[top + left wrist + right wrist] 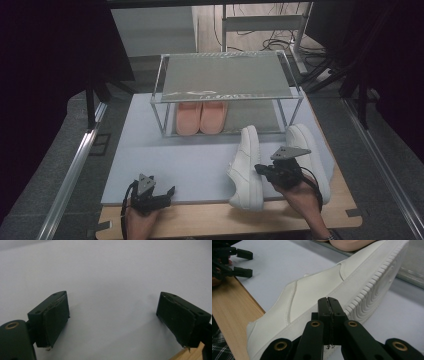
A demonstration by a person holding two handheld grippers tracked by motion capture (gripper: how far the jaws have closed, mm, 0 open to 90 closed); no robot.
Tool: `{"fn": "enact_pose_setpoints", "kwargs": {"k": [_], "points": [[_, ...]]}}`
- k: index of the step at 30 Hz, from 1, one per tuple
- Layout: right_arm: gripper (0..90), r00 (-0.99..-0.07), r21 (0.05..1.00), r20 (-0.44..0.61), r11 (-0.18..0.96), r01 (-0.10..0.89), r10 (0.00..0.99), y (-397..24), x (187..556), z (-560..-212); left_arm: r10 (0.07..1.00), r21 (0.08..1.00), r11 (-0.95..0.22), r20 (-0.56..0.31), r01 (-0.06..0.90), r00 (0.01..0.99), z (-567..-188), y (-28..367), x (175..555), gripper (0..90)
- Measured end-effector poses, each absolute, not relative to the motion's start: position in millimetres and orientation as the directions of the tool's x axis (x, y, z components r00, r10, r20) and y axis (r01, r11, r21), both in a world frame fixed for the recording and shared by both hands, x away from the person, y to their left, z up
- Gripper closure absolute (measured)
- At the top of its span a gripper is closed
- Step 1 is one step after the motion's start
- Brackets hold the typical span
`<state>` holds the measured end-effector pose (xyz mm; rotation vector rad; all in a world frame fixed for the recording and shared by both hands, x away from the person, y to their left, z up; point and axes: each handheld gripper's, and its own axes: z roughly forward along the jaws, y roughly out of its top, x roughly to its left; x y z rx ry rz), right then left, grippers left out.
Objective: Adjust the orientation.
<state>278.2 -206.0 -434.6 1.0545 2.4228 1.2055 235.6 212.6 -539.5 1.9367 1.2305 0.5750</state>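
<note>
A white sneaker [246, 167] lies tipped on its side on the pale mat [180, 160], its ribbed sole [377, 287] facing my right gripper view. My right gripper [259, 169] [328, 300] is shut with nothing between its jaws, and its tips sit right against the sneaker's sole edge; contact cannot be told. A second white sneaker [306, 150] lies just right of that hand. My left gripper [171, 196] [112, 315] rests near the mat's front left, open and empty, jaws wide over bare mat. It also shows far off in the right gripper view [242, 262].
A clear two-level rack [225, 75] stands at the back of the mat, with a pair of pink slippers [201, 117] on its lower level. A wooden board [225, 220] edges the mat in front. Metal rails [75, 165] run along both sides.
</note>
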Motion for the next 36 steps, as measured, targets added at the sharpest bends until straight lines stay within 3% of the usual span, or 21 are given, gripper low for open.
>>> {"fn": "enact_pose_setpoints", "kwargs": {"k": [36], "points": [[89.7, -0.653, 0.759, 0.07, 0.384, 0.525, 0.754, -231.8, 266.6, -438.3, 0.899, 0.789, -0.253, -0.021, 0.559, 0.437, -539.4, 212.7, 235.6, 10.8]]}}
